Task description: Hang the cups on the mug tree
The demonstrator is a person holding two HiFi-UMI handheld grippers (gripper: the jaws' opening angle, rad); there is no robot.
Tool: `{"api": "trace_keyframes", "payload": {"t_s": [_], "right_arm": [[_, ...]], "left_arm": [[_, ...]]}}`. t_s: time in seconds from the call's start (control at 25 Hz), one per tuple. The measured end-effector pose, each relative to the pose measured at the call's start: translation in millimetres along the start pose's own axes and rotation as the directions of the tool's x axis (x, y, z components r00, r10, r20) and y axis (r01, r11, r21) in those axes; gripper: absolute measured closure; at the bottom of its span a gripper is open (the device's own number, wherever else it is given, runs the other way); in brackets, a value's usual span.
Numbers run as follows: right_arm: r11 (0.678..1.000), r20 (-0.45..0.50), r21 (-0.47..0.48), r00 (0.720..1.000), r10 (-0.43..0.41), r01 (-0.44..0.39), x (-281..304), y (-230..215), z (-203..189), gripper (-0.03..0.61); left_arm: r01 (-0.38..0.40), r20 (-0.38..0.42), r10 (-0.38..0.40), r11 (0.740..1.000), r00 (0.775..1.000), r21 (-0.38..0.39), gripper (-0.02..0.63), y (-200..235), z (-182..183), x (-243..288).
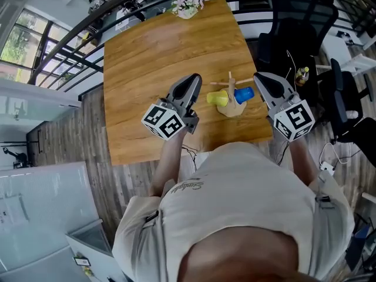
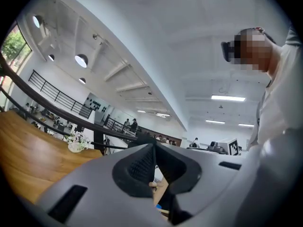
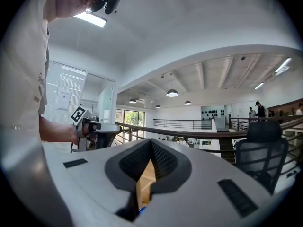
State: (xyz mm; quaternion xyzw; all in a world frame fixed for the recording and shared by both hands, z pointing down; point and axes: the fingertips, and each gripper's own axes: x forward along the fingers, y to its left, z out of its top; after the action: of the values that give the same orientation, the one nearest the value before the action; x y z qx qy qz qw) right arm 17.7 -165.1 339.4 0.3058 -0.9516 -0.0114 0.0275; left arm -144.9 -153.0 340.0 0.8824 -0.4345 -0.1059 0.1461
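A wooden mug tree (image 1: 233, 107) stands near the table's front right edge. A yellow cup (image 1: 217, 98) hangs on its left side and a blue cup (image 1: 244, 94) on its right. My left gripper (image 1: 194, 80) is raised just left of the tree, jaws shut with nothing between them (image 2: 152, 148). On the tree's other side, my right gripper (image 1: 261, 77) is also shut and empty (image 3: 151, 145). Both gripper views point up and away across the room, so the cups barely show in them.
The wooden table (image 1: 158, 57) carries a pot of flowers (image 1: 187, 6) at its far edge. Black office chairs (image 1: 294, 34) stand to the right of the table. A railing runs behind the table. The person's body fills the lower head view.
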Motion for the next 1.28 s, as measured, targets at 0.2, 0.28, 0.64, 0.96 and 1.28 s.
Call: {"api": "trace_keyframes", "payload": {"t_s": [0.2,0.28,0.64,0.96,1.28], "right_arm": [[0.998,0.038,-0.058,0.999,0.023,-0.021,10,0,24,0.584],[0.997,0.053,-0.078,0.998,0.031,-0.027,14,-1,31,0.584],[0.997,0.088,-0.076,0.996,0.024,-0.018,32,-8,51,0.584],[0.998,0.097,-0.063,0.995,-0.015,0.021,36,-19,57,0.584],[0.998,0.071,-0.049,0.997,-0.03,0.034,36,-20,45,0.584]], "left_arm": [[0.001,0.043,-0.003,0.998,0.999,0.059,0.587,-9,29,7],[0.005,0.062,-0.009,0.998,0.998,0.066,0.588,-13,39,10],[-0.046,0.06,0.035,0.977,0.998,0.206,0.588,-14,62,19],[-0.1,0.029,0.095,0.943,0.995,0.316,0.588,-6,55,19],[-0.099,0.019,0.098,0.948,0.995,0.303,0.588,1,47,15]]}}
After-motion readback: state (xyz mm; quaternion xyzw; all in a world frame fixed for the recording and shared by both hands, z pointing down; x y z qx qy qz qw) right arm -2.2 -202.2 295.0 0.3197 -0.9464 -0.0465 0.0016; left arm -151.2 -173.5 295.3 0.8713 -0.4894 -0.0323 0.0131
